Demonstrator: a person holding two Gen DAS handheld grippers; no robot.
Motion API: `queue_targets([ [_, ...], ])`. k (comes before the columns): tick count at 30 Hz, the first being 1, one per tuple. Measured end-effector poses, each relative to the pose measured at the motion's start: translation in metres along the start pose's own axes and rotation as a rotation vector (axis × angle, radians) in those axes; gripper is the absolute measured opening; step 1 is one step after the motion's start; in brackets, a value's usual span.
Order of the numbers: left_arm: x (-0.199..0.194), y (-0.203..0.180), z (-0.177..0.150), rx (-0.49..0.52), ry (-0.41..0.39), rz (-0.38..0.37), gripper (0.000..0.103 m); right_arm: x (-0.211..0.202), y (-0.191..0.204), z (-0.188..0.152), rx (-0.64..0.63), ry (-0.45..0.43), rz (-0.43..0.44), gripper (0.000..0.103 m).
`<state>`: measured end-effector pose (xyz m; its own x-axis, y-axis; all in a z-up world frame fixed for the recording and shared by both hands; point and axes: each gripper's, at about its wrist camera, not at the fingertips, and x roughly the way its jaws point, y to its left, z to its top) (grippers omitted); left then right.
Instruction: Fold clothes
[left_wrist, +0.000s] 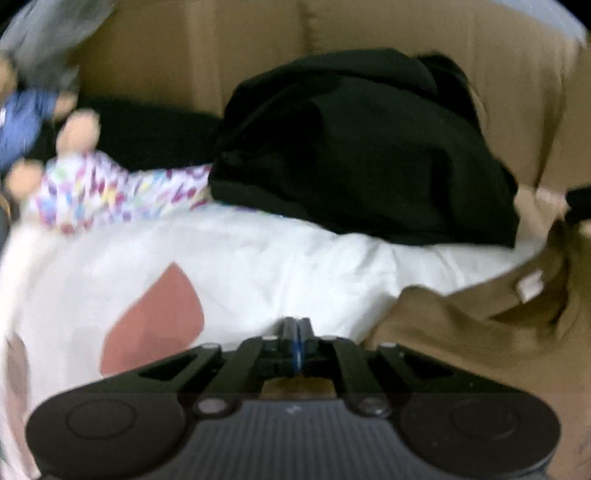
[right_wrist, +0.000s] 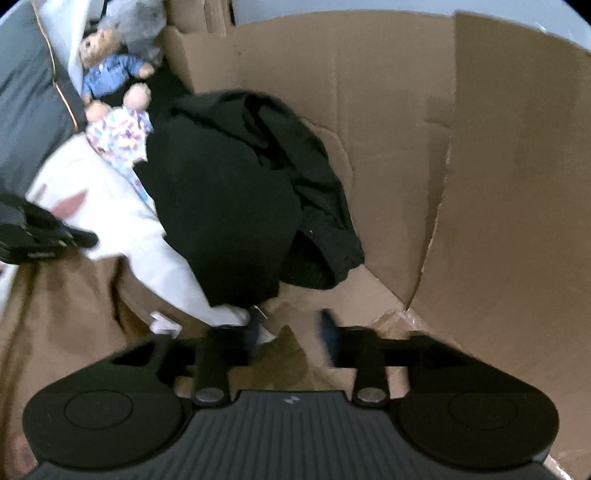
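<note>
A brown garment (left_wrist: 461, 332) with a white neck label (left_wrist: 530, 284) lies at the lower right of the left wrist view, partly on a white cloth with pink shapes (left_wrist: 258, 266). My left gripper (left_wrist: 297, 326) hangs over the edge of that white cloth, its fingers pressed together with nothing visible between them. In the right wrist view, my right gripper (right_wrist: 291, 323) stands open over the brown garment's (right_wrist: 55, 295) corner near the cardboard floor, its fingers apart and holding nothing. The left gripper (right_wrist: 86, 238) shows at the left edge there. A crumpled black garment (right_wrist: 229, 199) lies behind.
Tall cardboard walls (right_wrist: 498, 184) close in the back and right. Two dolls, one in blue (right_wrist: 110, 74) and one in a patterned dress (right_wrist: 122, 136), lie at the far left beside a grey cushion (right_wrist: 26, 122). The black garment (left_wrist: 362, 147) overlaps the white cloth's far edge.
</note>
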<state>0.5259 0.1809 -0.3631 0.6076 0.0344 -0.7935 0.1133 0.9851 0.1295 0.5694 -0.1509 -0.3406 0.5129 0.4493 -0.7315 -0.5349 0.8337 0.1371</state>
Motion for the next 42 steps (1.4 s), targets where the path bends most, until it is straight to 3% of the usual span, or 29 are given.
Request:
queue_targets([
  [4,-0.012,-0.022,0.005,0.05,-0.012,-0.005,0.025,-0.034,-0.014,0.002,-0.037,-0.011,-0.02,0.062],
  [8,-0.022,-0.058,0.014,0.06,-0.041,-0.041,0.045,-0.062,-0.038,-0.009,-0.059,0.011,-0.096,0.062],
  [15,-0.025,-0.125,0.028,0.114,-0.053,-0.124,0.053,-0.092,-0.082,-0.047,-0.036,0.088,-0.155,0.062],
  [23,-0.01,-0.184,0.043,0.109,-0.049,-0.2,0.06,-0.101,-0.098,-0.079,-0.04,0.132,-0.111,0.06],
  [26,0.002,-0.2,0.048,0.069,-0.03,-0.226,0.062,-0.093,-0.103,-0.091,-0.026,0.149,-0.087,0.041],
  [28,0.006,-0.207,0.049,0.054,-0.021,-0.237,0.062,-0.089,-0.107,-0.097,-0.015,0.155,-0.072,0.012],
  [29,0.011,-0.213,0.05,0.051,-0.012,-0.245,0.062,-0.088,-0.107,-0.099,-0.014,0.157,-0.068,0.009],
  [31,0.019,-0.222,0.049,0.07,0.024,-0.24,0.058,-0.086,-0.11,-0.104,-0.015,0.158,-0.06,0.005],
  [33,0.032,-0.232,0.047,0.102,0.1,-0.217,0.027,-0.084,-0.117,-0.107,-0.003,0.156,-0.068,0.005],
  [35,0.035,-0.236,0.046,0.137,0.101,-0.197,0.023,-0.084,-0.123,-0.109,0.017,0.148,-0.073,0.004],
  [37,0.034,-0.237,0.047,0.163,0.084,-0.182,0.003,-0.082,-0.128,-0.109,0.027,0.137,-0.087,0.004],
  [40,0.032,-0.234,0.051,0.166,0.047,-0.13,0.001,-0.08,-0.13,-0.109,0.042,0.129,-0.111,0.004],
  [42,0.036,-0.228,0.051,0.14,0.065,-0.097,0.0,-0.076,-0.131,-0.11,0.053,0.14,-0.119,0.004],
])
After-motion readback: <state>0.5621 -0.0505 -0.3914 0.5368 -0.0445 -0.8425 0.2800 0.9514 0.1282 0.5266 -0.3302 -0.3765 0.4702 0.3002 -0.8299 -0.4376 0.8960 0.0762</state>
